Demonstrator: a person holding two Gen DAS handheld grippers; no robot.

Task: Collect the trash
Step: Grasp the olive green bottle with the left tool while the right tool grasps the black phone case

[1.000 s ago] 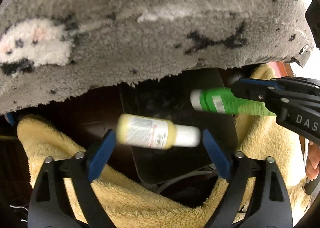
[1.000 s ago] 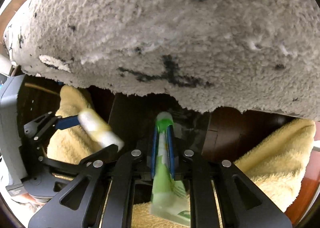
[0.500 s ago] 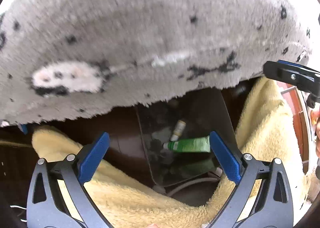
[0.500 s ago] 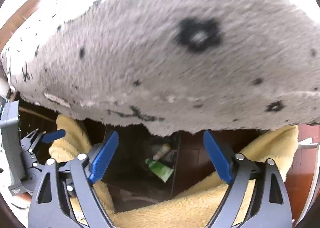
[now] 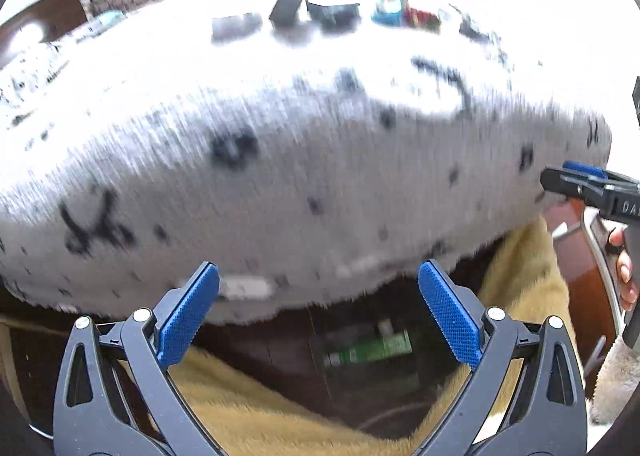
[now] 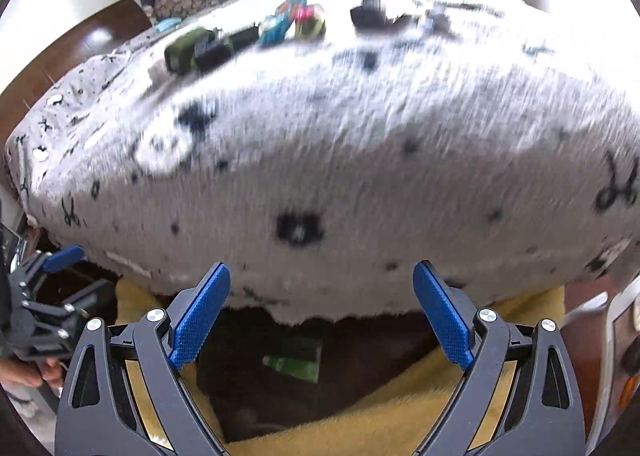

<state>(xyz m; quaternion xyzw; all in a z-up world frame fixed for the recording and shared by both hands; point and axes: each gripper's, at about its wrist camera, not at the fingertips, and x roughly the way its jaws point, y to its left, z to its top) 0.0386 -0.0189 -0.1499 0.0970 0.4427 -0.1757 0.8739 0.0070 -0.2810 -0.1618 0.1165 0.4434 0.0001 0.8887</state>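
My left gripper [image 5: 318, 316] stands open with nothing between its blue pads. The jaws of my right gripper [image 6: 322, 316] are opening, and nothing is between them either. Both hang above a dark bin [image 5: 360, 384] below the bed's edge. Inside lie a green tube [image 5: 372, 348] and, just behind it, a small pale bottle [image 5: 386, 326]. The right wrist view shows the same green tube [image 6: 296, 364] in the bin [image 6: 240, 368]. More litter lies on the far part of the bed: a colourful packet [image 6: 284, 19], dark boxes [image 6: 370, 13] and a green-black box [image 6: 184, 49].
A grey blanket [image 5: 320, 159] with black marks overhangs the bin's far side. A yellow towel [image 5: 256, 420] lies around the bin. One finger [image 5: 572, 179] of the right gripper shows at the right edge. A hand [image 6: 24, 372] holds the left gripper [image 6: 76, 276].
The pale bottle left the left gripper and the green tube left the right; both now lie in the bin. The right jaws opened wide. Both grippers rose, bringing the bed top into view.
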